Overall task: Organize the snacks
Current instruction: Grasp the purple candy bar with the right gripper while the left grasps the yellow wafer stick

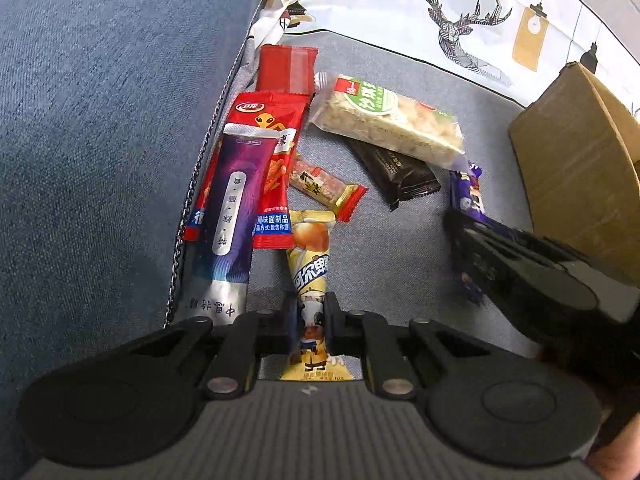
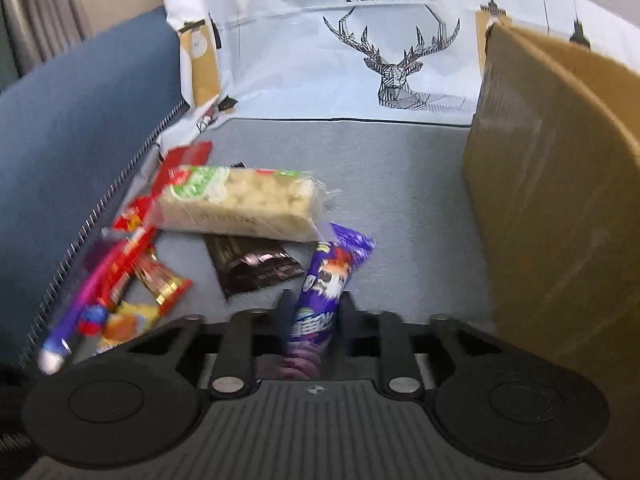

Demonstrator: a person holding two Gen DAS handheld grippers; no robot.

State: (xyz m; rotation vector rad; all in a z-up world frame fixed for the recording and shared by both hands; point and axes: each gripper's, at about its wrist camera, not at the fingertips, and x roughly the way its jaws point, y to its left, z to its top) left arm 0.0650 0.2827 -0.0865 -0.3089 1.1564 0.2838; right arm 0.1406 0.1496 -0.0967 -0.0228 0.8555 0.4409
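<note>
Snacks lie on a grey sofa seat (image 1: 392, 248). My left gripper (image 1: 307, 312) is shut on a yellow cow-print candy packet (image 1: 311, 256). My right gripper (image 2: 314, 312) is shut on a purple candy packet (image 2: 326, 280), which also shows in the left wrist view (image 1: 466, 192). Beside them lie a rice-crisp bar (image 1: 384, 120), a dark brown packet (image 1: 396, 172), a small red-and-gold peanut bar (image 1: 326, 186), a red spicy-strip packet (image 1: 276, 152), a purple stick packet (image 1: 236, 208) and a plain red packet (image 1: 286, 68).
A cardboard box (image 2: 560, 200) stands at the right of the seat, also in the left wrist view (image 1: 576, 168). A white deer-print cushion (image 2: 360, 52) leans at the back. The blue sofa arm (image 1: 100, 140) rises on the left.
</note>
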